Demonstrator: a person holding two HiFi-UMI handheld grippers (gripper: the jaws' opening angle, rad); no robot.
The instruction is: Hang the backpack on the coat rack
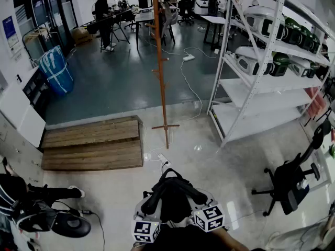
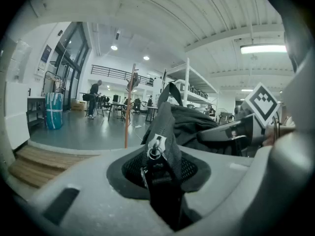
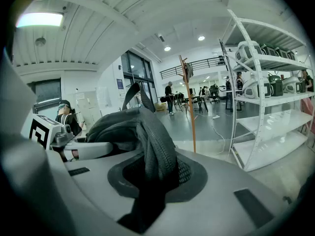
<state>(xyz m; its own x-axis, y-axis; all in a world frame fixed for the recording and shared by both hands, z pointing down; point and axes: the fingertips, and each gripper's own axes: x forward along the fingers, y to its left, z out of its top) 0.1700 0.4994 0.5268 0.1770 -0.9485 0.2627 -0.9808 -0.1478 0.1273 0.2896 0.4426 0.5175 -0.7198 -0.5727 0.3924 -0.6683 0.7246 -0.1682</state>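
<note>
Hanging: not yet done; coat rack (image 1: 159, 61) stands well apart, ahead.
Grip: backpack (image 1: 174, 197) is pinched by left claw (image 2: 160, 181) and right claw (image 3: 147, 181).
Remaining: approach and hooking are judged outstanding.

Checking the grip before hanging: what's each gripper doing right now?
Left gripper: shut on the backpack.
Right gripper: shut on the backpack.

We see a pale floor (image 1: 209, 166) turning dark grey beyond. A wood pallet (image 1: 94, 143) lies at ten o'clock, white shelving (image 1: 261, 95) at two, an office chair (image 1: 288, 182) at four, desks (image 1: 144, 17) at twelve, windows (image 1: 49, 7) at eleven.
</note>
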